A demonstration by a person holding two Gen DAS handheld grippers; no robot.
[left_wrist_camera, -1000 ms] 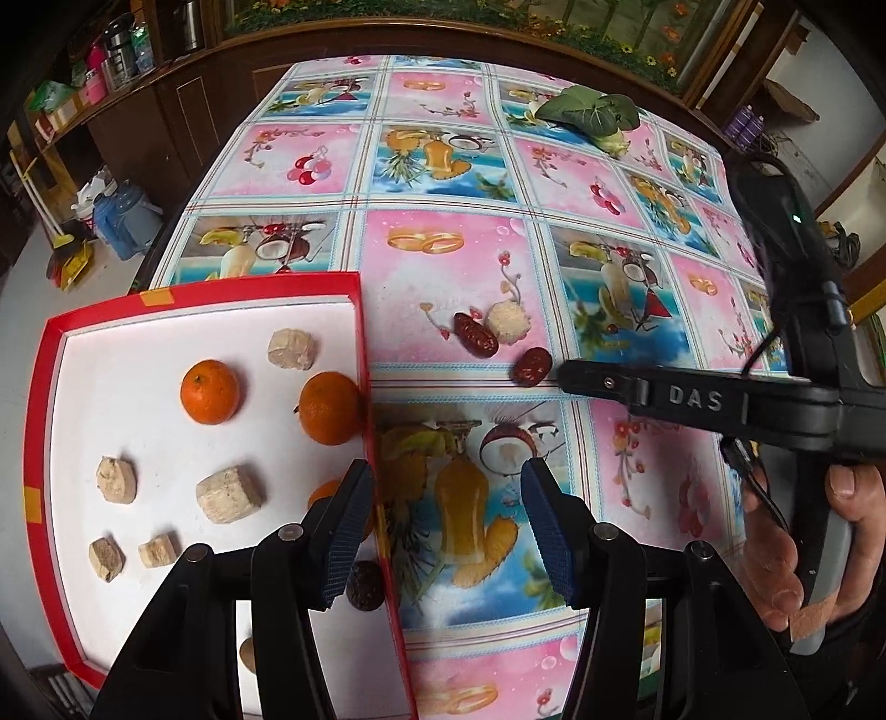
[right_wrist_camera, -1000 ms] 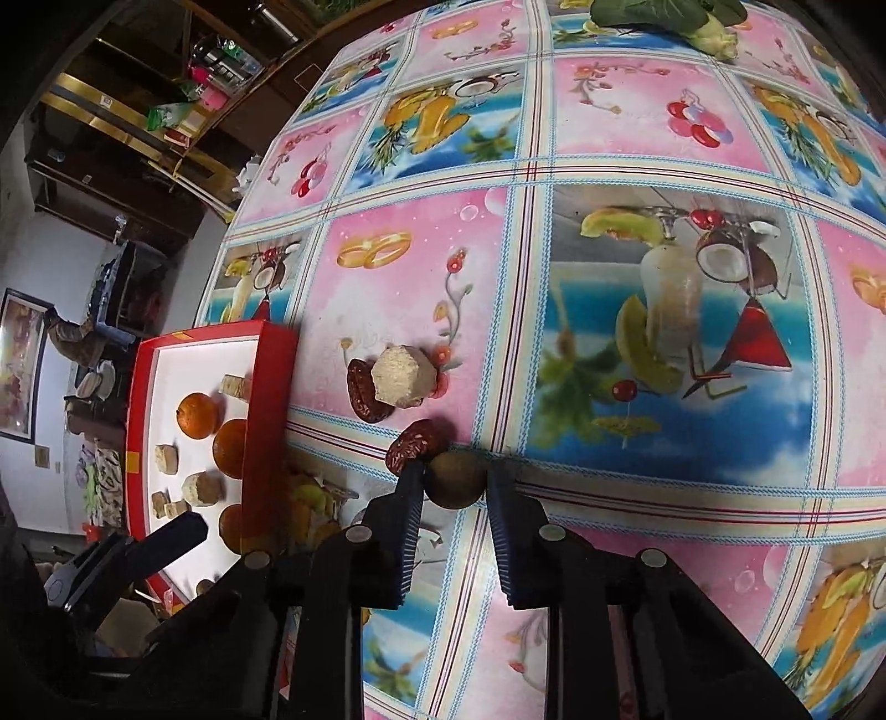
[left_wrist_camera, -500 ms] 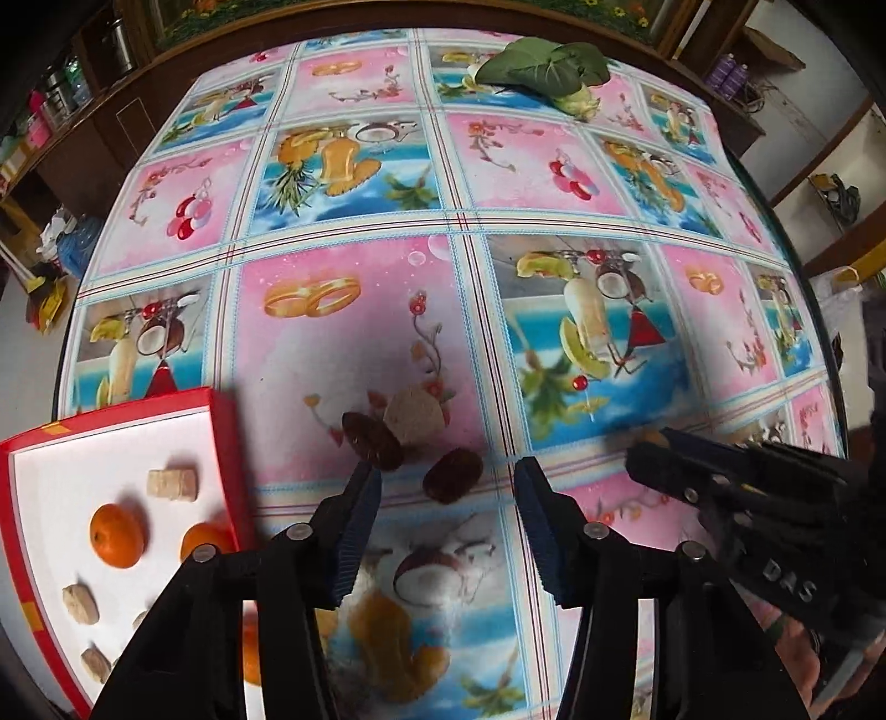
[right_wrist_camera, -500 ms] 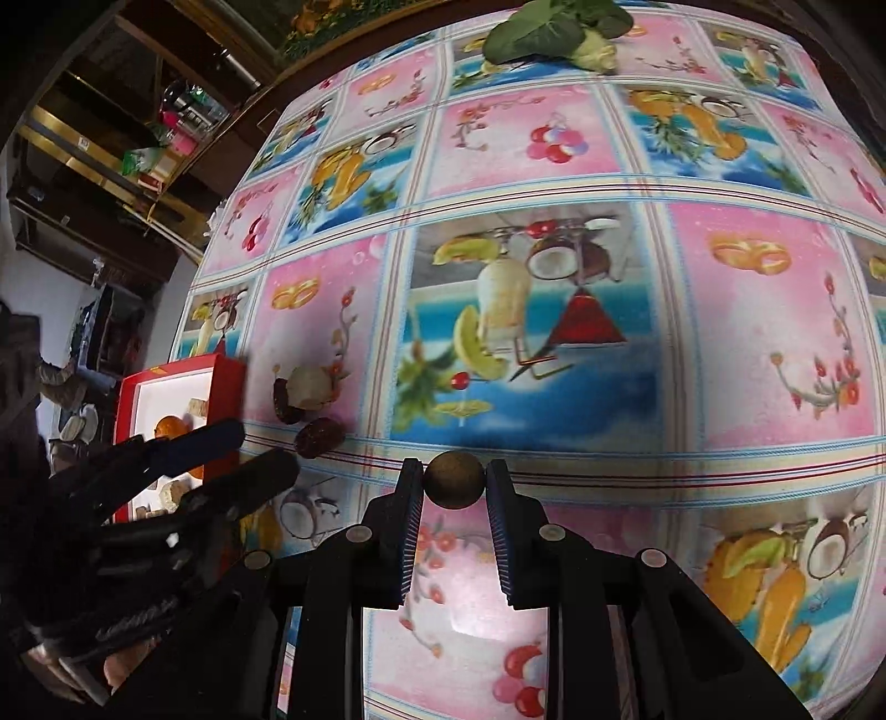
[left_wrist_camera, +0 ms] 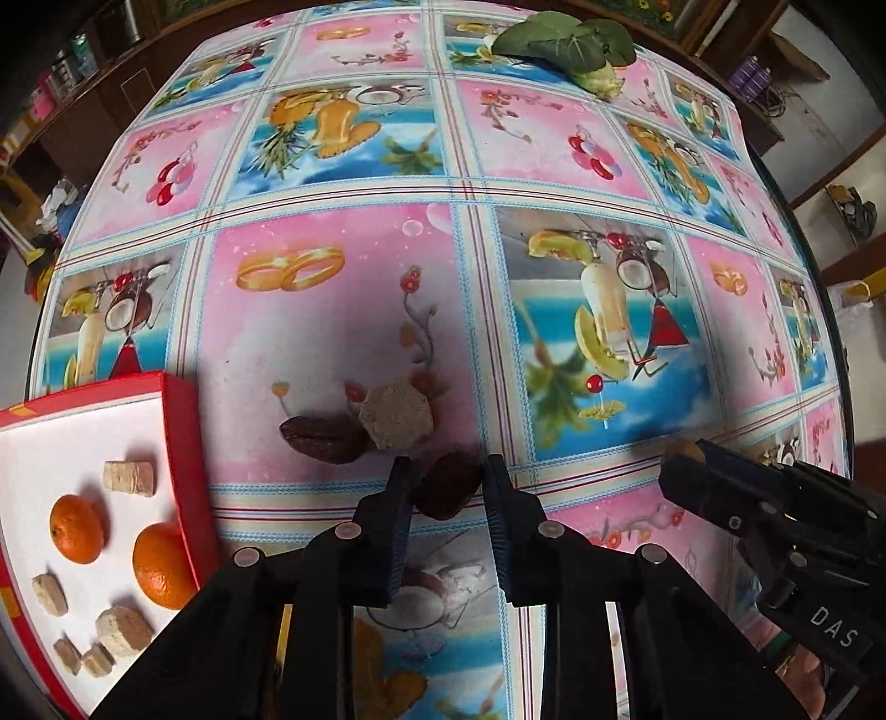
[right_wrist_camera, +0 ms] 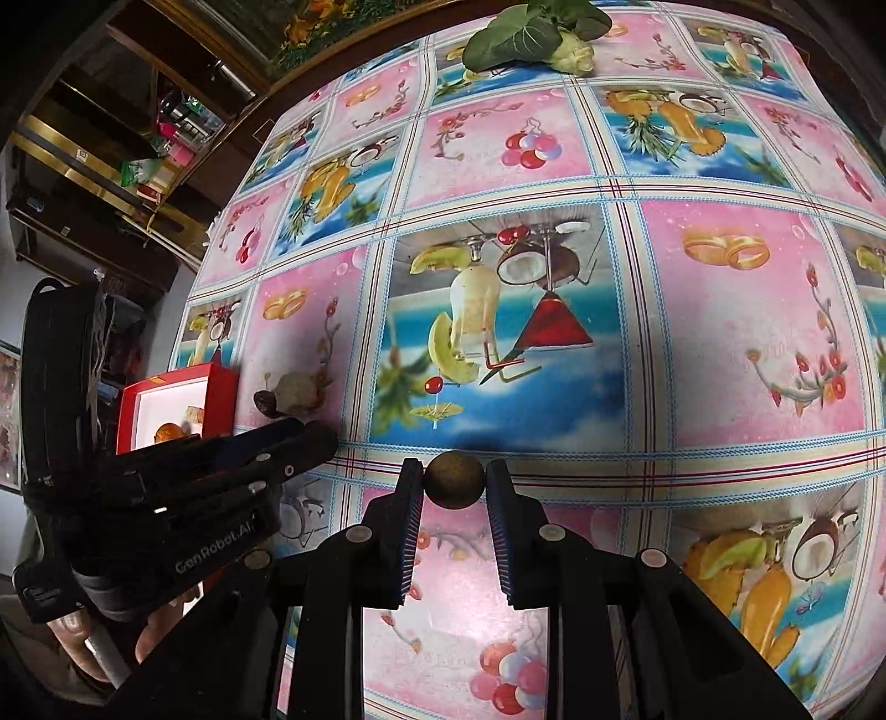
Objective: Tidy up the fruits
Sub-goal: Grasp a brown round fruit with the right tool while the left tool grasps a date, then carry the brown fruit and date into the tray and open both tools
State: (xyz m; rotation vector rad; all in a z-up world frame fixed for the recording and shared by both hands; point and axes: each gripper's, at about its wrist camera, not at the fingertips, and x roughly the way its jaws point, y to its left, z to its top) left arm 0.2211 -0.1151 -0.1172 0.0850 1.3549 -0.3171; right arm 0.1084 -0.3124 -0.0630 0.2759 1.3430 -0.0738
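Clamped between the blue pads of the right gripper [right_wrist_camera: 455, 481] is a small round brownish fruit [right_wrist_camera: 455, 479], held above the table [right_wrist_camera: 720, 343], over a striped seam in the patterned cloth. From the left wrist view the left gripper [left_wrist_camera: 447, 487] straddles a dark red date [left_wrist_camera: 447, 490]; its jaws sit close on either side, but I cannot tell whether they are pressing it or just short of it. That date lies on the cloth just beside a second dark date [left_wrist_camera: 324, 438], which touches a pale, faceted chunk [left_wrist_camera: 396, 415]. A red-rimmed tray [left_wrist_camera: 183, 443] sits at the table's left edge. On its white floor are 2 oranges [left_wrist_camera: 76, 529], the larger one against the right wall, and several pale chunks [left_wrist_camera: 129, 476] scattered toward the near corner. A leafy green vegetable [left_wrist_camera: 565, 47] rests at the far edge of the table. In the right wrist view the left gripper appears at the left, well apart from the held fruit.
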